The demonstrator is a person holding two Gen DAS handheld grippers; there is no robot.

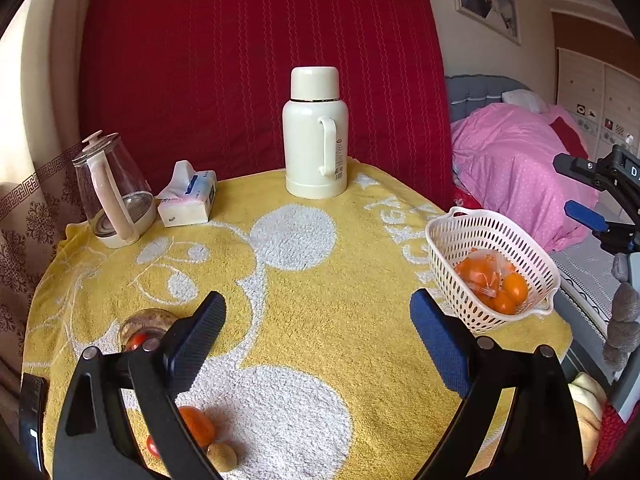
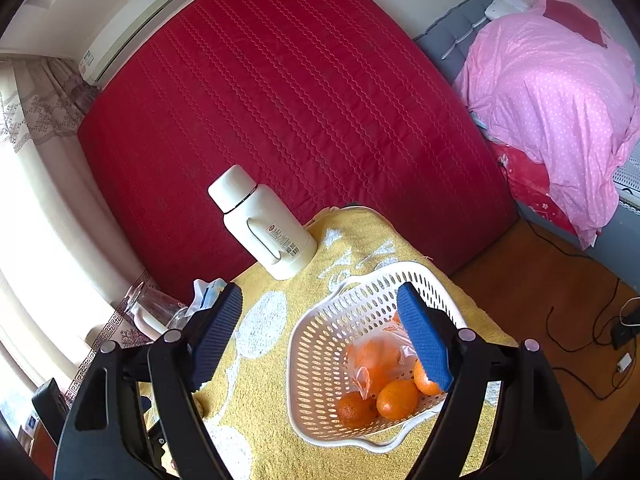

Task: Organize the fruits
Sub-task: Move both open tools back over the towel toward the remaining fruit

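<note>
A white perforated basket [image 1: 448,236] [image 2: 320,352] stands at the table's right edge with several oranges [image 1: 514,286] [image 2: 396,398] and a bagged orange [image 2: 374,354] inside. My left gripper [image 1: 318,316] is open and empty above the yellow towel. Loose fruit lies near its left finger: an orange [image 1: 198,426], a small brown fruit [image 1: 222,456], a red tomato [image 1: 153,446] and another red tomato [image 1: 136,342] by a glass dish [image 1: 146,318]. My right gripper [image 2: 320,308] is open and empty, hovering over the basket; it also shows in the left wrist view [image 1: 586,216].
A white thermos [image 1: 316,136] [image 2: 264,224] stands at the table's back. A glass kettle [image 1: 110,196] and a tissue pack [image 1: 188,196] sit at the back left. A red mattress [image 1: 256,60] leans behind the table. A bed with a pink quilt [image 1: 516,160] is on the right.
</note>
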